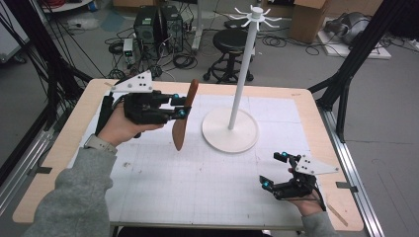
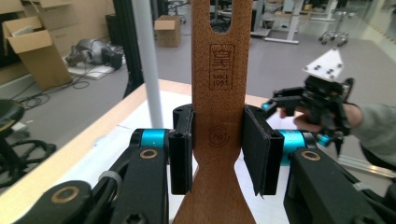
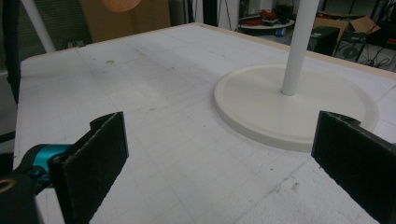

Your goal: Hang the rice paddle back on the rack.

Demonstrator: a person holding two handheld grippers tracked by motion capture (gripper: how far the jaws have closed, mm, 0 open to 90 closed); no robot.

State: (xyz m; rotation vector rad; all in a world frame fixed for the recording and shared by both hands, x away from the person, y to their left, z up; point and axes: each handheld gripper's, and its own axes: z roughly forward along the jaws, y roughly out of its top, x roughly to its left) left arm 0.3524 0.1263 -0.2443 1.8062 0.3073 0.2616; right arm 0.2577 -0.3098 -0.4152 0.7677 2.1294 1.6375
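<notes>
Black two-jaw left gripper [image 1: 182,106] and right gripper [image 1: 274,170] have blue joints, grey three-cornered plates; grey sleeves [image 1: 74,197], a watch [image 1: 99,143].

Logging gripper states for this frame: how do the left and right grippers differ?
The left gripper is shut on the wooden spatula, held up above the mat; the right gripper is open and holds nothing. The left sits at the table's far left, the right at its near right, low over the mat. Both have black fingers with blue joints.
</notes>
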